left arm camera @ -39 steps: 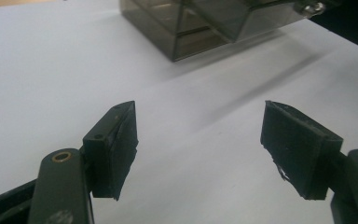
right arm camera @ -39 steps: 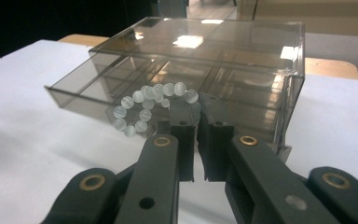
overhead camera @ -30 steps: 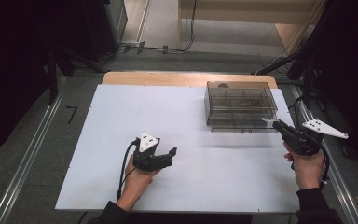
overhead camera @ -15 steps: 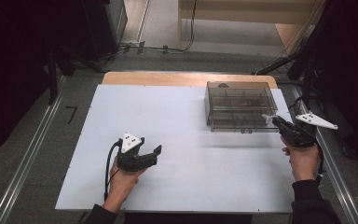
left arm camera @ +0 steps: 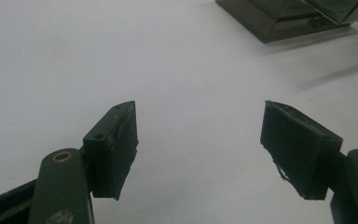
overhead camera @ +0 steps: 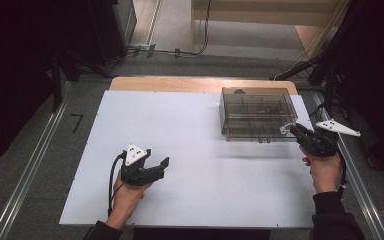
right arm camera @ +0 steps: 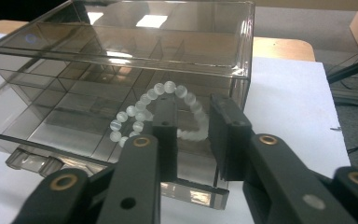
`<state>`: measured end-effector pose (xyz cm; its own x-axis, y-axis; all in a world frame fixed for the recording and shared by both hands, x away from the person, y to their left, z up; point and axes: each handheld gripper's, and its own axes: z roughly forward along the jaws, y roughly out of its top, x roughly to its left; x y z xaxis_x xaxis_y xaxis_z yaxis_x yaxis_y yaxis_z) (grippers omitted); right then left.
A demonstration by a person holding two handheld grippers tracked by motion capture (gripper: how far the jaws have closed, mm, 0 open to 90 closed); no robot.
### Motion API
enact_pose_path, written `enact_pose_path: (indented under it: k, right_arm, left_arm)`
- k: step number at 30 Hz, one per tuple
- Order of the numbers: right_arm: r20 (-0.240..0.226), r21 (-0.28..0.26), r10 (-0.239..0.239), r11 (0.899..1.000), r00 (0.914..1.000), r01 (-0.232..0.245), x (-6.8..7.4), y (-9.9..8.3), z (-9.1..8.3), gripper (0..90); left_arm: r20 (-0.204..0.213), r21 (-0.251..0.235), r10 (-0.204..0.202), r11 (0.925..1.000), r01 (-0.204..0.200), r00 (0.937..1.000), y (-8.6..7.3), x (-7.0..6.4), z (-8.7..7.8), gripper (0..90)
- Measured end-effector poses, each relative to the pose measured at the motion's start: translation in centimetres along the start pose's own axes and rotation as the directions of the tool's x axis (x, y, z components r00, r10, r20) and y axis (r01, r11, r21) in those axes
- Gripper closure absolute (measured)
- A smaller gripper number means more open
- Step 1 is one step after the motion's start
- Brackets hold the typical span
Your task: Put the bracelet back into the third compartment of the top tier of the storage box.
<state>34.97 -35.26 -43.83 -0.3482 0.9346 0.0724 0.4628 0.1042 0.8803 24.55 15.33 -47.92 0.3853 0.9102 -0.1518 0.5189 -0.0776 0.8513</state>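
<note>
A smoky clear plastic box [overhead camera: 257,114] with compartments and a lid stands at the back right of the white table sheet [overhead camera: 190,125]. My right gripper [overhead camera: 294,130] hovers just right of the box's front corner, shut on a white bead bracelet [overhead camera: 284,129]. In the right gripper view the bracelet [right arm camera: 144,100] loops up from between the jaws of the right gripper [right arm camera: 193,109], in front of the box [right arm camera: 121,56]. My left gripper [overhead camera: 161,167] rests low at the front left, open, with nothing between its jaws. In the left gripper view it [left arm camera: 198,121] faces bare sheet.
A strip of wooden tabletop [overhead camera: 180,84] shows behind the sheet. Metal rails [overhead camera: 30,170] run along both sides of the table. Cables [overhead camera: 180,50] lie on the floor beyond it. Dark stands flank the scene.
My left gripper has drawn back leftward and toward the front edge of the sheet. The right gripper has edged slightly left toward the box, still holding the bracelet.
</note>
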Motion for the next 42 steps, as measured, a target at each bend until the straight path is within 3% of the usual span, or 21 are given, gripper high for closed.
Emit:
enact_pose_path:
  k: [10, 24, 28, 31, 33, 42]
  right_arm:
    - [-0.026, -0.023, 0.007, 1.000, 0.9996, -0.007, -0.1, 0.3, -1.3, 64.6]
    - [-0.047, -0.014, -0.004, 1.000, 0.9989, 0.003, 0.7, -0.5, -2.2, 31.7]
    - [-0.033, -0.007, -0.015, 1.000, 0.9993, 0.015, 1.1, -1.1, -2.7, 23.2]
    - [0.022, -0.012, -0.045, 0.999, 0.9987, 0.046, 1.6, -1.8, -3.2, 17.8]
    - [0.032, -0.011, -0.044, 0.999, 0.9985, 0.044, 1.8, -2.2, -3.6, 15.4]
    - [0.046, 0.052, -0.036, 0.998, 0.9983, 0.033, 2.2, -4.0, -4.6, 14.7]
  left_arm:
    - [-0.016, -0.003, -0.011, 0.9999, 0.011, 0.9998, -0.3, 0.9, -0.6, 27.7]
    - [-0.074, -0.018, -0.035, 0.9993, 0.033, 0.9966, -0.8, 2.1, -1.6, 23.6]
    - [-0.106, -0.034, -0.054, 0.9982, 0.050, 0.9929, -1.1, 2.8, -2.0, 23.6]
    - [-0.128, -0.046, -0.074, 0.9966, 0.069, 0.9890, -1.3, 3.4, -2.4, 23.6]
    - [-0.140, -0.060, -0.088, 0.9950, 0.080, 0.9862, -1.5, 3.7, -2.8, 23.6]
    - [-0.181, -0.081, -0.123, 0.9906, 0.110, 0.9758, -2.2, 5.2, -4.4, 23.1]
